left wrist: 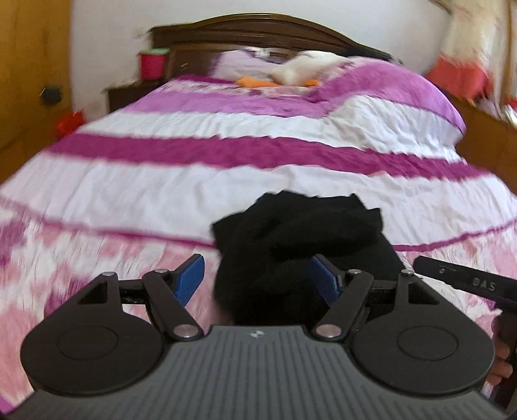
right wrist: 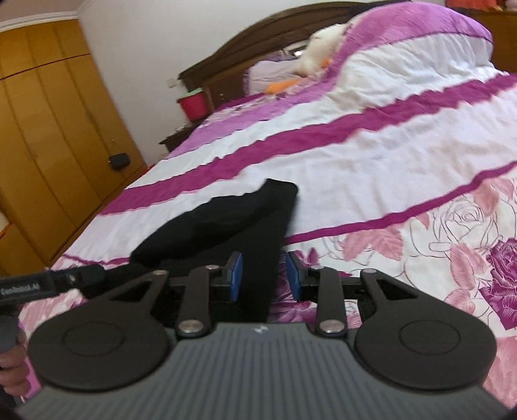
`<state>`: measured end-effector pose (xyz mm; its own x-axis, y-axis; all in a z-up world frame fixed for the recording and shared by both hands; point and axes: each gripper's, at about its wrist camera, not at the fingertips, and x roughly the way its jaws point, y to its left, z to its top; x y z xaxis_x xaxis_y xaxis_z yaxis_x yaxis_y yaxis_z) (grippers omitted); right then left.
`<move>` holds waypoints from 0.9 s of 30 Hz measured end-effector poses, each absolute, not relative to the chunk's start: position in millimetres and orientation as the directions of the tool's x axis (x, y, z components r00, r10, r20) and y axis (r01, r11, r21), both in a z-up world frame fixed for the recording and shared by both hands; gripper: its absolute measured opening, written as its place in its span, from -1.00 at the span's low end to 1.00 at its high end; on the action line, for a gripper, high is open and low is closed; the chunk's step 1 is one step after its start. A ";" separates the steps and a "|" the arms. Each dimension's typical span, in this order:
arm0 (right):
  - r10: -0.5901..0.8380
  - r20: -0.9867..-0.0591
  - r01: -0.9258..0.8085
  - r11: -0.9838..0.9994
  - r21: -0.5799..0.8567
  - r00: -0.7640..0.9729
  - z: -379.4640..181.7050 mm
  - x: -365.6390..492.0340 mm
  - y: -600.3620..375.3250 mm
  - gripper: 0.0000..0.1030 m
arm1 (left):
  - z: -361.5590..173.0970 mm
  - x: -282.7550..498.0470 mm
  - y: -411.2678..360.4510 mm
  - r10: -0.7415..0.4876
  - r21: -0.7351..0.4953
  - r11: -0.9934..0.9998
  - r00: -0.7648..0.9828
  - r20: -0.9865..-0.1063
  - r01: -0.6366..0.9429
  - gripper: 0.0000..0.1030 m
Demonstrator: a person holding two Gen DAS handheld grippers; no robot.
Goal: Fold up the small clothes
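A black garment [left wrist: 300, 226] lies bunched on the bedspread [left wrist: 181, 181], right in front of both grippers. My left gripper [left wrist: 258, 278] stands wide open around its near end. The cloth reaches the right blue pad [left wrist: 326, 281], while the left pad [left wrist: 190, 278] is clear of it. In the right wrist view a strip of the same garment [right wrist: 226, 219] runs between the pads of my right gripper [right wrist: 263, 278]. These jaws are narrow and easing apart. The left pad [right wrist: 236, 278] is against the cloth, and a sliver of bedspread shows before the right pad [right wrist: 293, 279].
A white soft toy [left wrist: 303, 69] and pillows lie at the head of the bed below a dark headboard [left wrist: 245, 30]. A red container [left wrist: 152, 64] stands on a nightstand, and a wooden wardrobe [right wrist: 42, 129] is to the left. A hand [left wrist: 501, 355] holds the other gripper.
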<state>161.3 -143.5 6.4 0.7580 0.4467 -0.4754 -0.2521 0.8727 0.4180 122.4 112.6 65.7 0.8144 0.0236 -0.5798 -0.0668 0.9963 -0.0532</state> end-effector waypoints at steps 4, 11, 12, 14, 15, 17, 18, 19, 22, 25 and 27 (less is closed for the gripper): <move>0.452 -0.481 -0.221 0.859 0.462 0.751 -0.2 173.3 -147.6 -0.35 | 69.5 151.3 97.2 -0.036 -0.011 0.999 0.805 -0.592 0.036 0.50; 0.462 -0.483 -0.213 0.849 0.483 0.744 -9.2 180.4 -146.9 -0.34 | 32.6 191.2 72.1 -0.008 0.121 0.986 0.751 -0.660 0.116 0.50; 0.461 -0.482 -0.212 0.849 0.484 0.745 -10.4 181.3 -147.2 -0.34 | 28.7 194.3 68.8 -0.001 0.148 0.980 0.756 -0.654 0.130 0.50; 0.462 -0.483 -0.204 0.845 0.495 0.744 -13.2 182.9 -148.9 -0.34 | 21.9 200.8 64.1 -0.004 0.190 0.969 0.773 -0.634 0.161 0.50; 0.464 -0.483 -0.199 0.842 0.502 0.743 -14.6 183.7 -149.7 -0.34 | 19.7 203.8 62.6 -0.013 0.203 0.963 0.784 -0.621 0.177 0.50; 0.468 -0.480 -0.193 0.835 0.516 0.742 -16.9 185.3 -151.4 -0.34 | 16.8 208.4 62.1 -0.038 0.207 0.958 0.803 -0.594 0.199 0.40; 0.469 -0.479 -0.191 0.833 0.520 0.742 -17.5 185.9 -152.0 -0.34 | 16.0 210.6 63.6 -0.056 0.187 0.961 0.810 -0.584 0.201 -0.10; 0.469 -0.478 -0.190 0.832 0.522 0.742 -18.3 186.6 -152.3 -0.34 | 15.9 213.0 66.7 -0.072 0.147 0.970 0.806 -0.587 0.194 -0.79; 0.475 -0.473 -0.197 0.829 0.523 0.742 -18.4 187.5 -152.2 -0.34 | 21.7 212.2 85.3 -0.103 -0.016 0.993 0.821 -0.561 0.114 -0.83; 0.483 -0.462 -0.213 0.826 0.521 0.744 -17.6 186.6 -151.1 -0.34 | 29.2 210.7 110.2 -0.043 -0.088 0.996 0.856 -0.516 -0.003 -0.84; 0.496 -0.451 -0.230 0.820 0.524 0.742 -17.3 186.8 -149.6 -0.34 | 26.1 216.1 132.3 -0.031 -0.162 0.985 0.847 -0.530 -0.066 -0.84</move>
<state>186.8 -149.6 -17.3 0.7421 0.4961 -0.4507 -0.2295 0.8199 0.5245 216.1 132.3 26.1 0.8473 -0.0308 -0.5303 -0.0657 0.9846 -0.1621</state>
